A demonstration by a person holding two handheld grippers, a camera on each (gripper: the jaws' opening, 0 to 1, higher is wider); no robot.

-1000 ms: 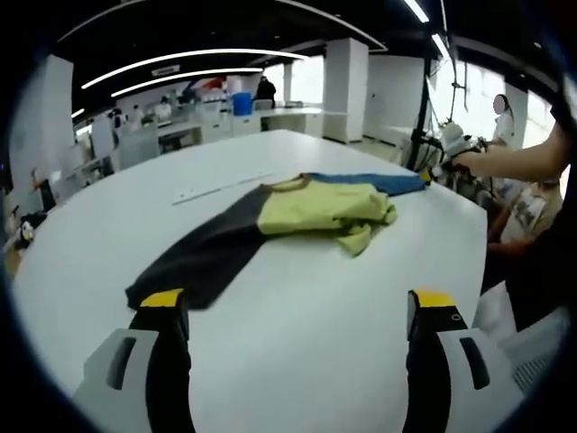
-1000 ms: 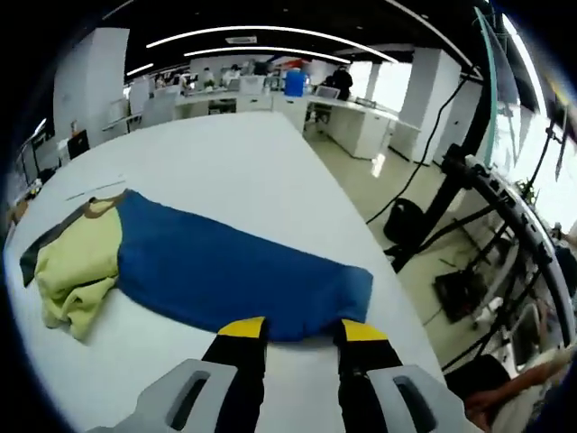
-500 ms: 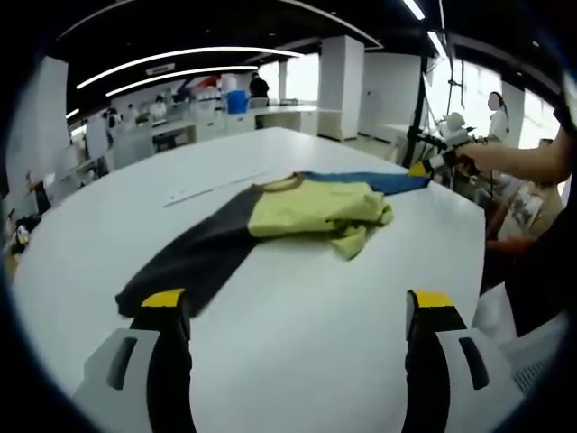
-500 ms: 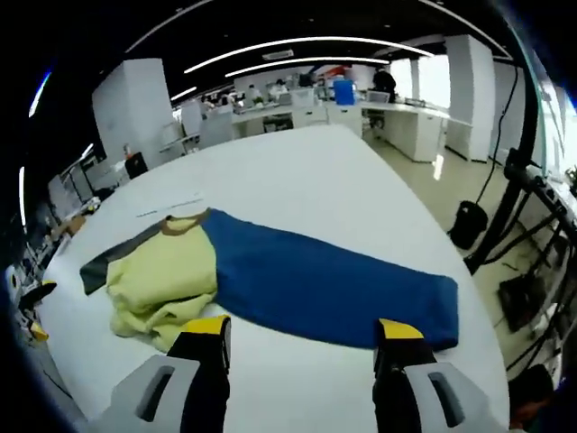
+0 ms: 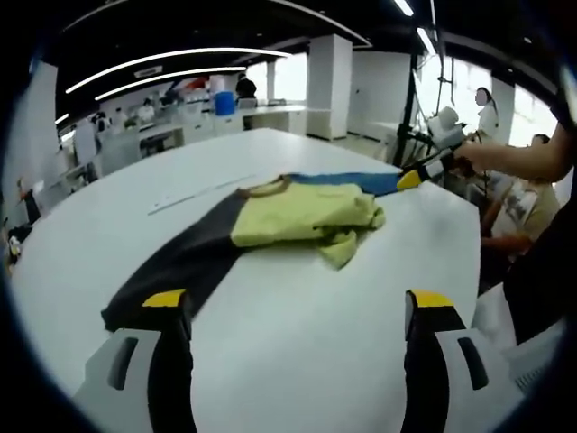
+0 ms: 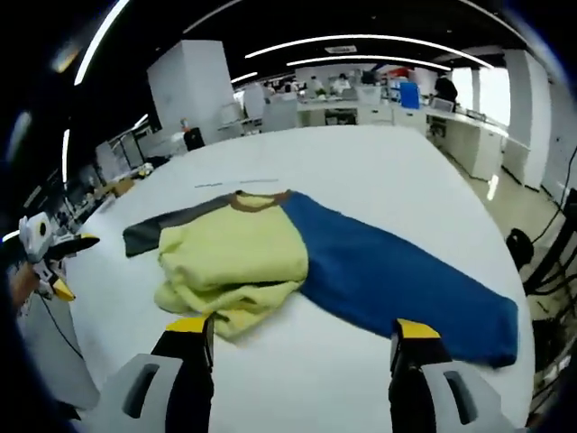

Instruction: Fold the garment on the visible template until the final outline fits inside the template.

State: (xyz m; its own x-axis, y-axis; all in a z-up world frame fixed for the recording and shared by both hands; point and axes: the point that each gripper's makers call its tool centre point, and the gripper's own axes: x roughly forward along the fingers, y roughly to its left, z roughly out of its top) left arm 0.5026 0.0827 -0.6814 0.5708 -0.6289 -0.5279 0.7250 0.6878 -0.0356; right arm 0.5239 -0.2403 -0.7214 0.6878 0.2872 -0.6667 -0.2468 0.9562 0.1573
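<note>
Garment (image 6: 297,262) lies sprawled mid-table (image 6: 379,162), bare surface around; left tool (image 5: 288,302) and right tool (image 6: 293,329) gape empty.

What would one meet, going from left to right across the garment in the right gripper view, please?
Dark grey sleeve → yellow-green body, bunched → blue sleeve, laid out flat on the white table.

The garment (image 5: 270,221) lies spread on the table (image 5: 297,325), one sleeve (image 5: 171,271) reaching near-left in the left gripper view, the other sleeve (image 6: 406,280) stretching right in the right gripper view. Its bunched middle (image 6: 239,266) sits between them. Desks (image 6: 361,104) stand far behind the table.
</note>
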